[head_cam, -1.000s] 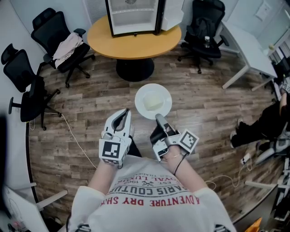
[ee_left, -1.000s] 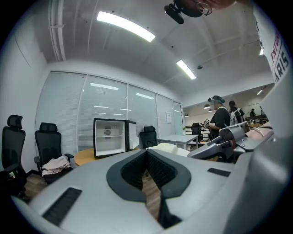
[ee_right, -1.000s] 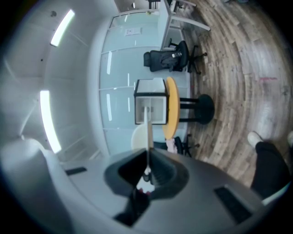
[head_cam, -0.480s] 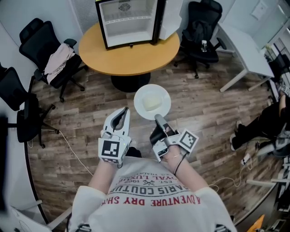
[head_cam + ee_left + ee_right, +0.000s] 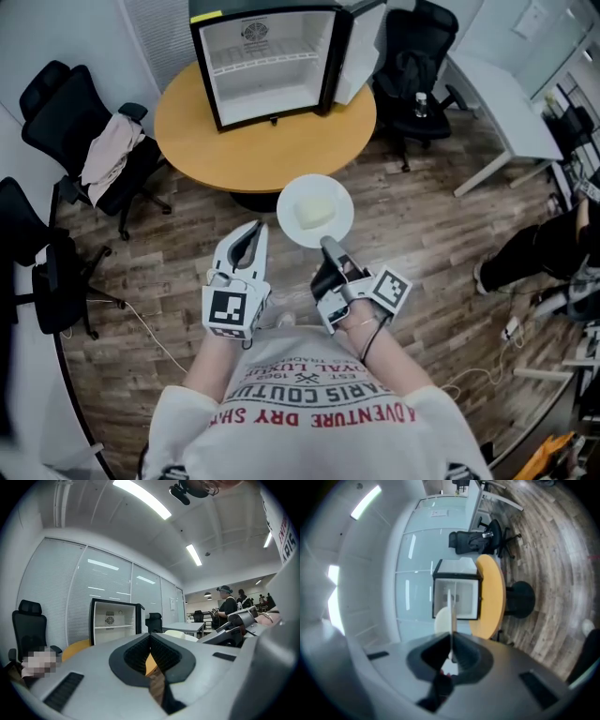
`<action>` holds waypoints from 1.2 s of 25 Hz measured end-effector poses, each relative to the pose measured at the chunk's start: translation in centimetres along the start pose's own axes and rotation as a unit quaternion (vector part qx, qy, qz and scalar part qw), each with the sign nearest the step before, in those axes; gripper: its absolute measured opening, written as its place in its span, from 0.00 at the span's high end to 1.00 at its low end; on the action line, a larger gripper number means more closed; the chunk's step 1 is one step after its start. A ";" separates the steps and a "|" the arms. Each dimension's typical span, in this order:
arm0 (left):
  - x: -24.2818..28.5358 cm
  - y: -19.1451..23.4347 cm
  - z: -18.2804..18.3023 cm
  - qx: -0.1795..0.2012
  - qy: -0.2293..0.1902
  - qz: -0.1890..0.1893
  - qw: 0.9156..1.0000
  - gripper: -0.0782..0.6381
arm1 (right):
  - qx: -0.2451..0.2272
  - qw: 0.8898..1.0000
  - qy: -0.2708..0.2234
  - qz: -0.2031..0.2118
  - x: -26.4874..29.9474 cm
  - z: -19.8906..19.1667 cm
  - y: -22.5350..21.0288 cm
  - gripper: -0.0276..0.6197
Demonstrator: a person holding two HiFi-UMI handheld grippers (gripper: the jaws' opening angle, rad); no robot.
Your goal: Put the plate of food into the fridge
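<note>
We clamp the right gripper on the plate's near rim, food on it, plate in the air just short of the table, open fridge on that table, left gripper jaws together, empty, beside the plate.

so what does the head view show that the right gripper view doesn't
Only the head view: the left gripper, shut and empty, the pale food lying on the plate, and a chair draped with cloth.
Only the right gripper view: the plate seen edge-on, pinched between the jaws of the right gripper, and a ceiling light.
Both: the plate, and the open fridge on the round table ahead.
</note>
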State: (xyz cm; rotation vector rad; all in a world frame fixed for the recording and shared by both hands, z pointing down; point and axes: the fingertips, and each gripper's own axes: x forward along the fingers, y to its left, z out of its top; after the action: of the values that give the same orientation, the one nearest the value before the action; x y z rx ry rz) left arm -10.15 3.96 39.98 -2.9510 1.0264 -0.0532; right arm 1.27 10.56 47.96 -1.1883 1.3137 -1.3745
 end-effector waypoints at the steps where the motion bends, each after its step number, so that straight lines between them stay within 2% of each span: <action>1: 0.3 0.7 -0.1 -0.001 0.000 0.001 1.000 0.84 | 0.001 1.000 -0.001 -0.001 0.7 0.1 0.0 0.90; 7: 2.2 5.5 -1.1 -0.009 0.011 0.018 1.000 0.84 | 0.010 1.000 0.001 -0.008 6.1 0.8 0.0 0.90; 16: 6.1 9.3 -2.7 -0.009 0.020 0.062 0.998 0.84 | 0.016 0.999 0.036 -0.008 12.4 3.6 -1.2 0.90; 22: 11.2 11.6 -3.4 -0.004 0.023 0.097 0.995 0.84 | 0.014 0.997 0.076 -0.007 18.1 7.0 -1.8 0.90; 30: 20.2 14.1 -2.6 0.000 0.026 0.151 0.988 0.85 | 0.015 0.990 0.141 -0.002 26.2 13.3 -0.8 0.90</action>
State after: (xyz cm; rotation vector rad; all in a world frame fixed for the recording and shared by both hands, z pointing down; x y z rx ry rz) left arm -3.14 -19.68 42.73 -2.7689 1.4668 -0.1257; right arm 10.03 -17.43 50.35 -1.0029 1.4792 -1.6037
